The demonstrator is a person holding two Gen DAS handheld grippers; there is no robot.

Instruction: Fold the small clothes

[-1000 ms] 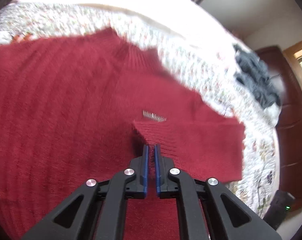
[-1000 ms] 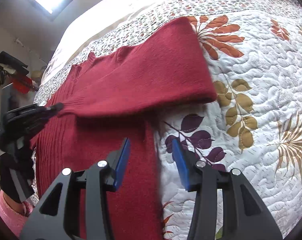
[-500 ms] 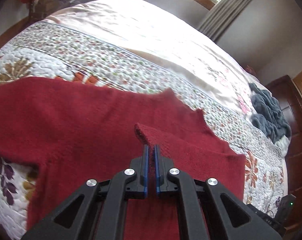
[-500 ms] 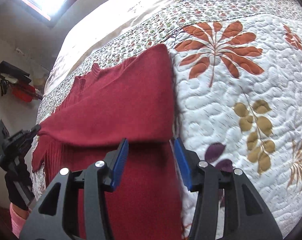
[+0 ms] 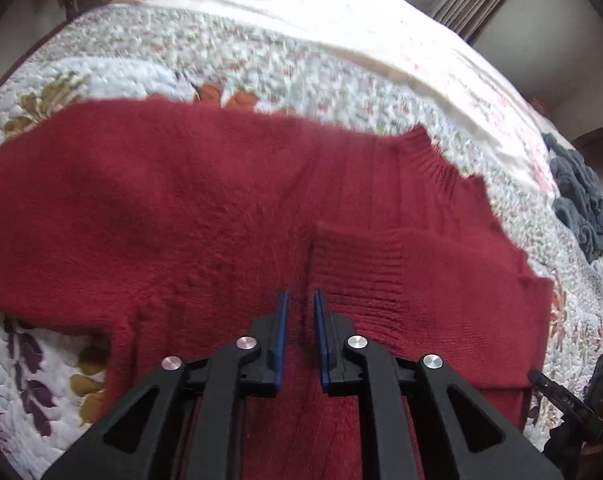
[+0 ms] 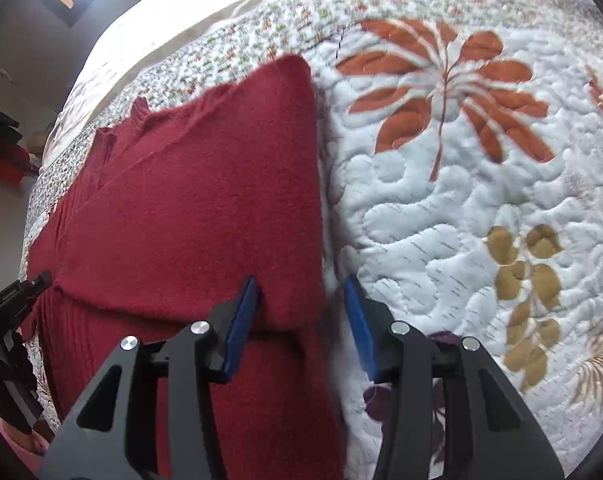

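On the quilted bed (image 6: 481,208), the red sweater (image 5: 221,208) has one sleeve (image 5: 381,276) folded across its body, the other sleeve and the body folds left, with the left gripper (image 5: 300,304) jaws slightly apart and empty and the right gripper (image 6: 301,308) jaws wide apart.

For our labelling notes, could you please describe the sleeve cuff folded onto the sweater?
On the floral quilt lies a red sweater. On its chest, ahead of the left hand-held gripper, sits the folded-in cuff, a ribbed rectangle against fuzzier knit.

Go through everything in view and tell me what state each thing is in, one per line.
Red sweater: spread on the quilt, one sleeve folded across its body.
Ribbed cuff: lying flat on the sweater.
Left gripper: slightly open, empty.
Right gripper: open, straddling the sweater's edge.
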